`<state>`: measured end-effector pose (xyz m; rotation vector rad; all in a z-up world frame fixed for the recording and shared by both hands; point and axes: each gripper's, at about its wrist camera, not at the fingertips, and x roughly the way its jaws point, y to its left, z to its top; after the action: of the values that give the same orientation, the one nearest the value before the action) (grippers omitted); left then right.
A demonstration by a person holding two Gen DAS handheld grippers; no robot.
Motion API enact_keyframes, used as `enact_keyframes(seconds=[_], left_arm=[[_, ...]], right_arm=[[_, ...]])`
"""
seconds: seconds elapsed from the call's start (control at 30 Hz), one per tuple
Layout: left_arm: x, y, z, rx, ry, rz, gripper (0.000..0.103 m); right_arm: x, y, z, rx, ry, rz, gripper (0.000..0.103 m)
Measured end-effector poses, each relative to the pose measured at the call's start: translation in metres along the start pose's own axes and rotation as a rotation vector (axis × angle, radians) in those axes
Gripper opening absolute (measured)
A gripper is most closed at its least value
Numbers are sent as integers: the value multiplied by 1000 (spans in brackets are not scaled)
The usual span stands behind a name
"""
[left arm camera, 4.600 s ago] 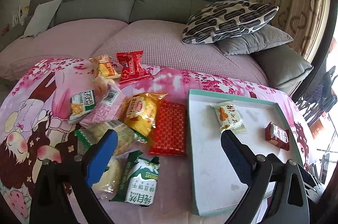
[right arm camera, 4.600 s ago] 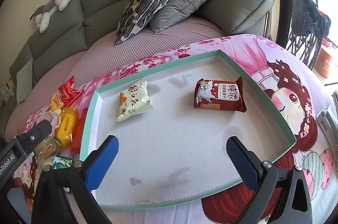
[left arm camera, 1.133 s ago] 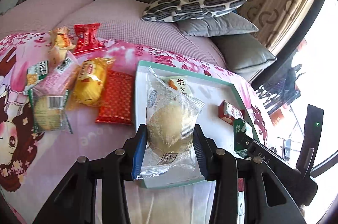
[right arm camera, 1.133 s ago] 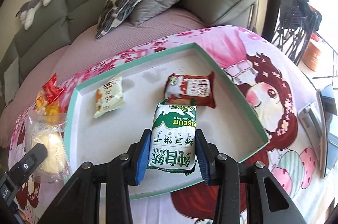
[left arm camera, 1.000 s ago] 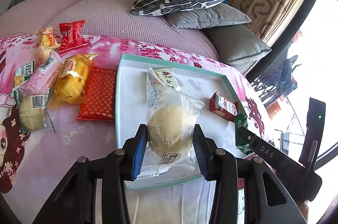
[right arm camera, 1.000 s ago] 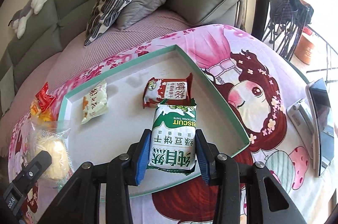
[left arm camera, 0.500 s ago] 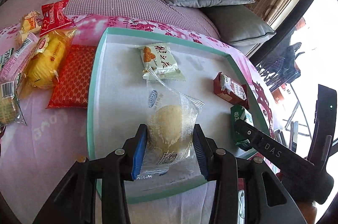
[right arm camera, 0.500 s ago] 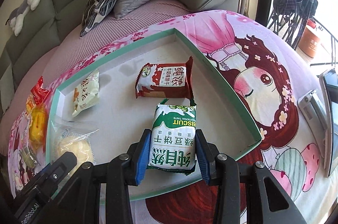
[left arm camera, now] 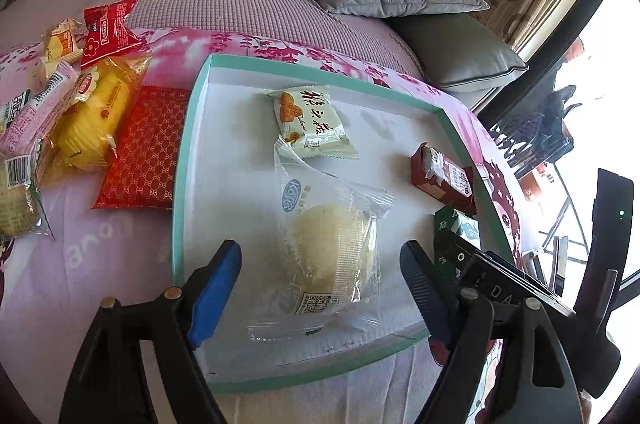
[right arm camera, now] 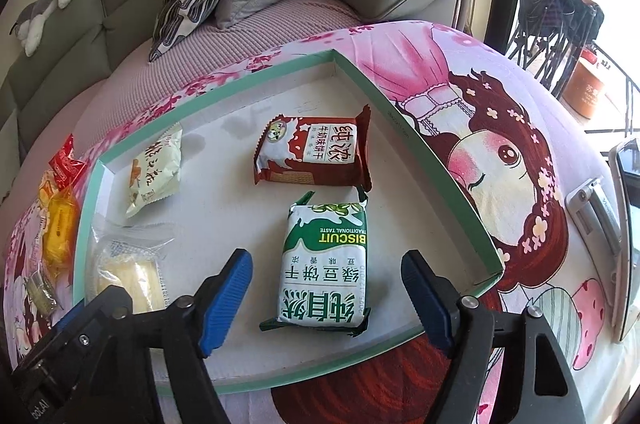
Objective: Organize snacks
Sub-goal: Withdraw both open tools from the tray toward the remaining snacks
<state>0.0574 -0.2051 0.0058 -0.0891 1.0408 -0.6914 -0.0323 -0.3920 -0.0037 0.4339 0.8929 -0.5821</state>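
Both tongs just opened wide — bun packet (left arm camera: 328,256), biscuit packet (right arm camera: 326,264) released near tray's front rim (right arm camera: 320,372).

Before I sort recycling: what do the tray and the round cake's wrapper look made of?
Tray: probably cardboard, matte white inside with a teal outer skin; a thin board edge shows at the rim. Cake wrapper: clear glossy plastic film; the cake shows through, with crimped seals.

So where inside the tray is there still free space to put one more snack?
In the tray, the far right corner beyond the brown pack is bare, also the strip between the cream pack and brown pack. The near half is crowded by the bun and green biscuit pack.
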Motion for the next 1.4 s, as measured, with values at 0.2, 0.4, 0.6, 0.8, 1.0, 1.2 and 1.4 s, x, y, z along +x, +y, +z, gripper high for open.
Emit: enact_keyframes(seconds=[0.2, 0.4, 0.6, 0.8, 1.0, 1.2, 1.4], left_arm=[[-11, -1, 3, 28, -54, 67, 96], [-37, 7, 9, 32, -187, 204, 102], [-66, 47, 18, -22, -326, 446, 102], [-83, 92, 20, -94, -334, 581, 102], [-99, 129, 16, -169, -333, 640, 102], [-117, 163, 9, -252, -346, 692, 102], [-128, 184, 4, -301, -350, 681, 102]], right_arm=[[-7, 2, 1, -15, -45, 1, 103], [-11, 6, 2, -36, -78, -2, 103], [-16, 22, 0, -77, -93, 16, 103], [-27, 56, -3, -151, -126, 74, 103], [-37, 94, -13, -234, -147, 140, 103], [-42, 125, -23, -300, -146, 203, 103], [-44, 148, -31, -333, -147, 242, 103]])
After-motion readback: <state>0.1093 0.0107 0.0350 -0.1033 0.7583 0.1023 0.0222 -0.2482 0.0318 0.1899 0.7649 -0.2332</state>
